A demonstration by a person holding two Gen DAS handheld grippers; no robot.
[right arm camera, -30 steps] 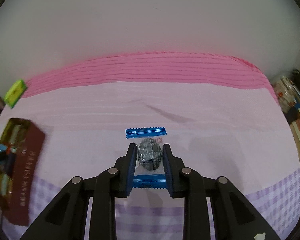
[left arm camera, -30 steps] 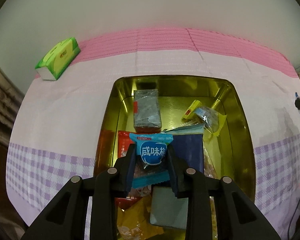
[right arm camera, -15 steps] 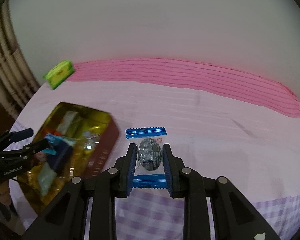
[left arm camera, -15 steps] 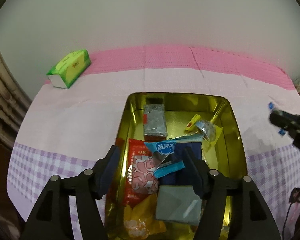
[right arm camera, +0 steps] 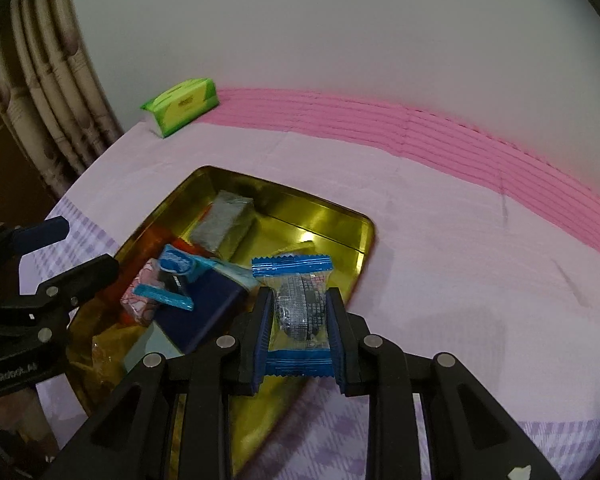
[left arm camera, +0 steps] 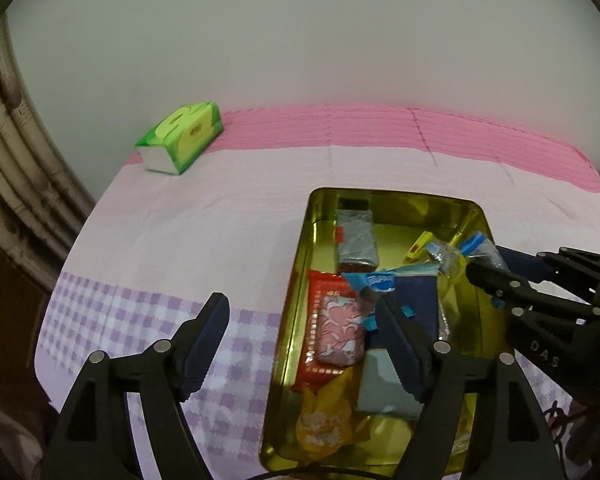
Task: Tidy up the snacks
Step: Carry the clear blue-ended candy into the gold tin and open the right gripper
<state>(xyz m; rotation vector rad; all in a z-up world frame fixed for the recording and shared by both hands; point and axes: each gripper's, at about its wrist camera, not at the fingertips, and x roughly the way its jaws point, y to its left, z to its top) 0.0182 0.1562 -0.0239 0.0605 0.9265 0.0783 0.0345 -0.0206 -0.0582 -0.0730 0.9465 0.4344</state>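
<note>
Gold-coloured metal tin (left arm camera: 300, 276) now holds the light-blue packet (left arm camera: 374, 282), dropped as the left gripper (left arm camera: 306, 344) just opened, nothing between its jaws. Right gripper (right arm camera: 298, 312), clenched on a clear blue-edged candy packet (right arm camera: 298, 304), has arrived over the tin's right edge, presumably next in.

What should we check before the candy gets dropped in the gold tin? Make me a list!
1. Right hand-held gripper shut on the blue-edged candy: ok.
2. Candy over the tin: ok, near its edge.
3. Free spot in the tin's far end: ok.
4. Left hand-held gripper empty: ok, jaws just opened, blue packet lies in the tin.
5. Left hand-held gripper out of the way: cannot tell.
</note>
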